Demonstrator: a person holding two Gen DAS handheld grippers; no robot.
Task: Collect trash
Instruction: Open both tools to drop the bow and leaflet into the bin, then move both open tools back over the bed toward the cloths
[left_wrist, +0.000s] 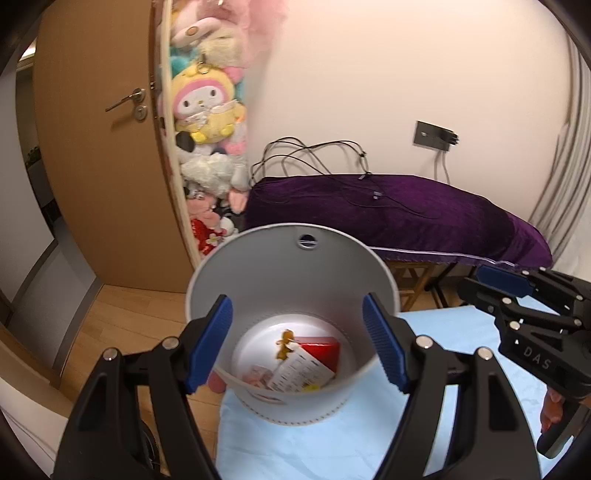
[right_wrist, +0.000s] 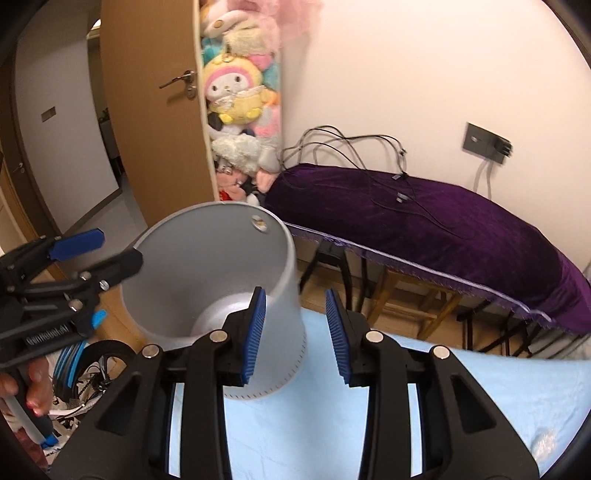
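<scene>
The round grey plastic waste bin (left_wrist: 291, 280) stands on a surface spread with a pale blue cloth (left_wrist: 332, 450); what lies under the cloth cannot be made out. Inside the bin, the left wrist view shows a red box (left_wrist: 325, 352), a printed white paper packet (left_wrist: 299, 376) and a small brown scrap (left_wrist: 283, 343); the near wall of the bin cuts off the lower part of the packet, and the print on it is too small to read. From the right wrist view the bin's floor is mostly hidden behind the left blue pad of the right tongs, and the trash does not show there. The edges of both pictures are blurred.

The left tongs (left_wrist: 297, 343) stand spread wide, 1 blue ribbed pad at each side of the bin's mouth, the trash showing between them; whether the pads touch the rim cannot be told. The right tongs (right_wrist: 295, 332) are parted with nothing between the pads; their left pad overlaps the bin's right wall in the picture, their right pad lies over the blue cloth just beside the bin. In the left wrist view the right tongs (left_wrist: 476, 280) sit to the right of the bin, apart from it. A hand (right_wrist: 33, 387) grips the left handle.

Behind are a purple velvet-covered bench (left_wrist: 424, 210) with black cables (left_wrist: 332, 158), a stack of plush toys (left_wrist: 207, 110) and a wooden door (left_wrist: 99, 147).
</scene>
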